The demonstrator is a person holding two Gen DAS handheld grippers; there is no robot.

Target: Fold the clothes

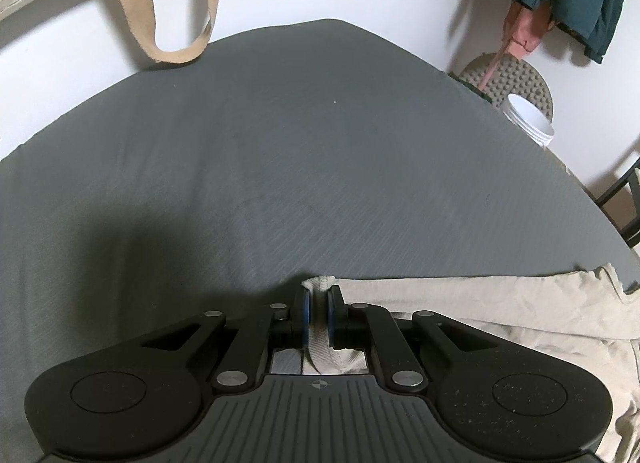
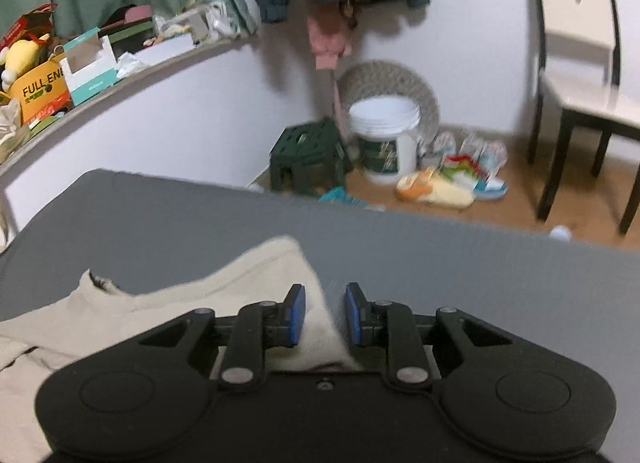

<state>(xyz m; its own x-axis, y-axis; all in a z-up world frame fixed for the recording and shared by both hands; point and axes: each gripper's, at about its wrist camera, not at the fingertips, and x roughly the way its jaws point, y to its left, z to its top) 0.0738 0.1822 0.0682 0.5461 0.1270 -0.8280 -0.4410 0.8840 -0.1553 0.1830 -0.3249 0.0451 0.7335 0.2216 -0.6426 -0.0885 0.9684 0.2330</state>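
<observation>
Clamped between my left gripper's (image 1: 318, 313) pads is a ribbed edge of the beige garment (image 1: 480, 303), pinned so I can carry the fold. My right gripper (image 2: 325, 313) stands part-open astride another corner. It lies near me on the grey bed (image 1: 280, 143).

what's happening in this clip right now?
A person is folding a beige garment on a grey bed sheet, with a hand-held gripper in each hand. The left hand-held gripper is shut on a ribbed edge of the garment. The right hand-held gripper is open, its blue pads either side of a corner of the cloth but not clamping it. The garment lies mostly flat, with no finished fold visible yet.
</observation>
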